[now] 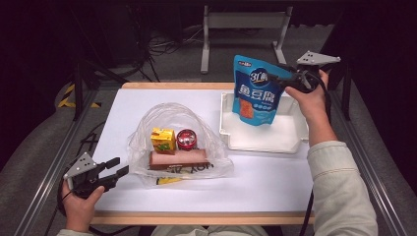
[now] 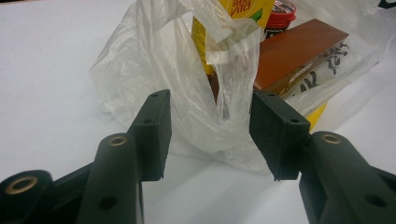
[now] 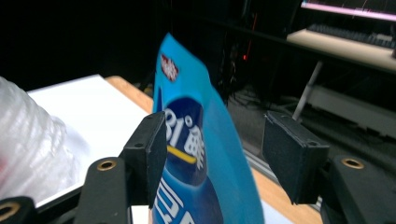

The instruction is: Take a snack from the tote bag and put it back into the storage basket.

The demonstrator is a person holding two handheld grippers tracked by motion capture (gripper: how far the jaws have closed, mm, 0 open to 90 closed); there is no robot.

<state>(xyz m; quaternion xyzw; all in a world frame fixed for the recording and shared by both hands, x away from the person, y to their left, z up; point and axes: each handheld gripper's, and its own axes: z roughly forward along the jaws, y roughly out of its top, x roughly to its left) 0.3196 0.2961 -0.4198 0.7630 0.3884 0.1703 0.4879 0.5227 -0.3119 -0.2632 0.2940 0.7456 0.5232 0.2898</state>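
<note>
The left gripper (image 1: 117, 171) rests wide open and empty just beside the plastic bag (image 1: 177, 140) of groceries. The right gripper (image 1: 290, 78), jaws parted around the blue pouch (image 1: 256, 91) above the white tray (image 1: 236, 135), should probably close squarely before moving.

Stood white-topped, with a wooden edge along front and back: the table (image 1: 147, 105). Carried, near its middle, a clear plastic bag (image 1: 172, 118) lying open, with a yellow juice carton (image 1: 163, 139), a red-lidded tub (image 1: 186, 139) and a brown box (image 1: 178, 158) inside. Carried also, right of that bag and slightly behind it, a white tray (image 1: 231, 129).
</note>
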